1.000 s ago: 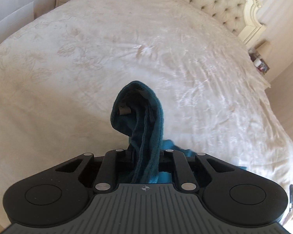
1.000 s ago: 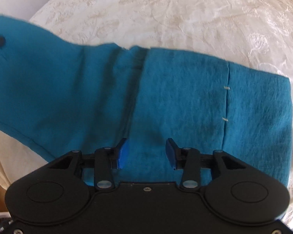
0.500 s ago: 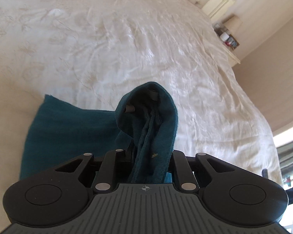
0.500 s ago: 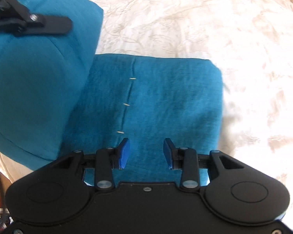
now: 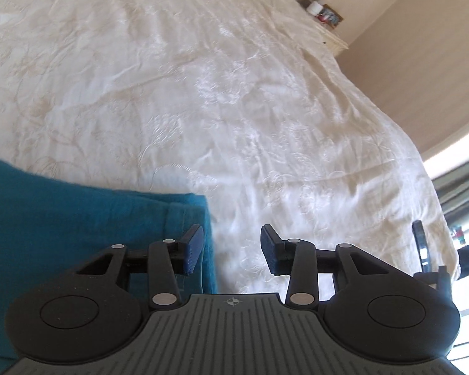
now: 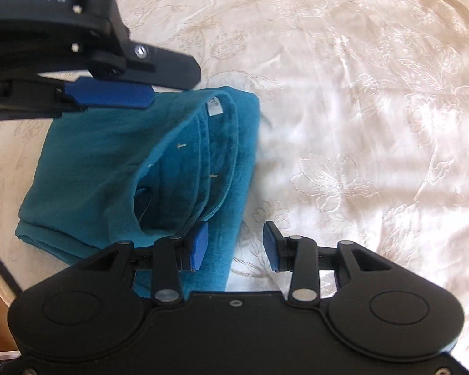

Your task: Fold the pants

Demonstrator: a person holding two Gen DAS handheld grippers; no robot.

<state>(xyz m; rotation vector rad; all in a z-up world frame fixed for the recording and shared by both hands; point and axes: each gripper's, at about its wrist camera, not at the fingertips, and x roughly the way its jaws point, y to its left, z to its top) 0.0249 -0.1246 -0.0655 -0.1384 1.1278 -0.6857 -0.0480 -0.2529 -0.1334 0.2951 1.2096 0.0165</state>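
Lying folded on the cream bedspread (image 5: 234, 93), the teal pants (image 6: 109, 162) are sitting to the left of both pairs of jaws, with their right edge reaching just under each left pad. The left gripper (image 5: 231, 247) is standing with its jaws partly apart, having just been opening, and nothing is lying between its pads now; only bare bedspread is showing in the gap, while the pants (image 5: 78, 225) are spreading away to the left of its left finger. The right gripper (image 6: 236, 245) is holding its jaws about as far apart and is gripping nothing; the folded edge of the pants is passing beneath its left pad and a strip of it is running partly into the gap, with bedspread filling the rest. In the right wrist view the left gripper (image 6: 115, 93) is hovering over the far left corner of the pants, beside the open waistband with its white label (image 6: 215, 107).
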